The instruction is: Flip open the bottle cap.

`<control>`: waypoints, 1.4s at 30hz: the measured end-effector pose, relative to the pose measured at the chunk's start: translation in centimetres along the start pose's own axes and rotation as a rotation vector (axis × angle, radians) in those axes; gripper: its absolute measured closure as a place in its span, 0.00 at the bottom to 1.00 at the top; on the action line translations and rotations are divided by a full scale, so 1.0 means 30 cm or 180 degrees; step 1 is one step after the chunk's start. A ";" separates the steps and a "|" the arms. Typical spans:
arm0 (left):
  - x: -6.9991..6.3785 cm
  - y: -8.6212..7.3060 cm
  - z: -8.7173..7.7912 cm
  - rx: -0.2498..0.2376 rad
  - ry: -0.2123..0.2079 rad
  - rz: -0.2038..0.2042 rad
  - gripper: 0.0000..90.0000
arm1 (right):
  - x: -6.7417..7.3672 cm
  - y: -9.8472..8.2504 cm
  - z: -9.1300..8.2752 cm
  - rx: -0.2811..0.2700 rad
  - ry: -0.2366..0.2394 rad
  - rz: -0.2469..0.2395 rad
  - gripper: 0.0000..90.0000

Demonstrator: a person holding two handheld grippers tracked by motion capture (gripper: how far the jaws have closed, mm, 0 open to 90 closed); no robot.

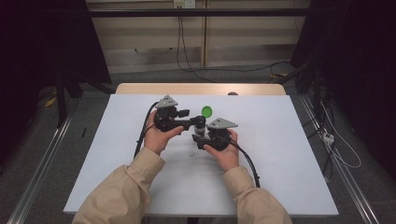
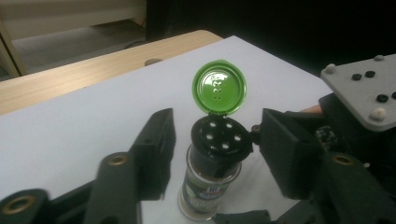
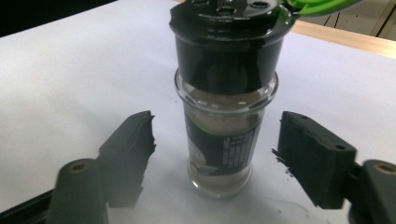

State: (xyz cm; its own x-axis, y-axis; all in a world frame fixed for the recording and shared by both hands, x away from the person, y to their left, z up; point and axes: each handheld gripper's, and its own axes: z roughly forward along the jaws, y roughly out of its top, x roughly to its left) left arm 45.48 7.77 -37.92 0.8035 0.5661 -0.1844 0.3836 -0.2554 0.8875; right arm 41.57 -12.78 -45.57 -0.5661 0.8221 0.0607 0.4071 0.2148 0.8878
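Observation:
A small glass spice jar (image 1: 200, 127) stands upright on the white tabletop (image 1: 280, 154). It has a black shaker cap (image 2: 219, 140), and its green flip lid (image 2: 219, 87) is hinged back and open. My left gripper (image 1: 196, 122) reaches in from the left; its jaws stand open on either side of the cap (image 3: 229, 51) without touching it. My right gripper (image 3: 217, 140) is open around the jar's glass body (image 3: 219, 158), with a gap on both sides. The right gripper's grey plate (image 2: 364, 88) shows just beyond the jar.
The white tabletop has a wooden strip (image 1: 201, 88) along its far edge. Cables (image 1: 187, 56) lie on the floor behind it, and dark curtains hang at both sides. A small pale spot (image 1: 192, 153) lies on the table between the hands.

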 end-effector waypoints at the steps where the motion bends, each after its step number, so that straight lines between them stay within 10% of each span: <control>1: 0.002 -0.004 -0.006 -0.0011 -0.0014 -0.0015 0.43 | 0.000 -0.001 -0.006 0.0009 0.0006 0.0000 0.28; 16: 0.018 -0.090 -0.142 -0.0079 -0.0081 0.0007 0.22 | 0.011 -0.021 -0.135 0.0005 0.0152 0.0058 0.20; 42: 0.044 -0.289 -0.295 -0.0033 -0.0073 -0.0018 0.15 | -0.042 -0.123 -0.326 -0.0070 0.0118 0.0146 0.18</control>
State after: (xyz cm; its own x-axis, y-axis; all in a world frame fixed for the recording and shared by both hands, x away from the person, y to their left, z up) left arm 39.19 17.66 -42.11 0.8117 0.5492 -0.1989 0.3835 -0.2441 0.8907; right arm 33.76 -19.77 -44.46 -0.5737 0.8105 0.1179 0.4176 0.1655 0.8934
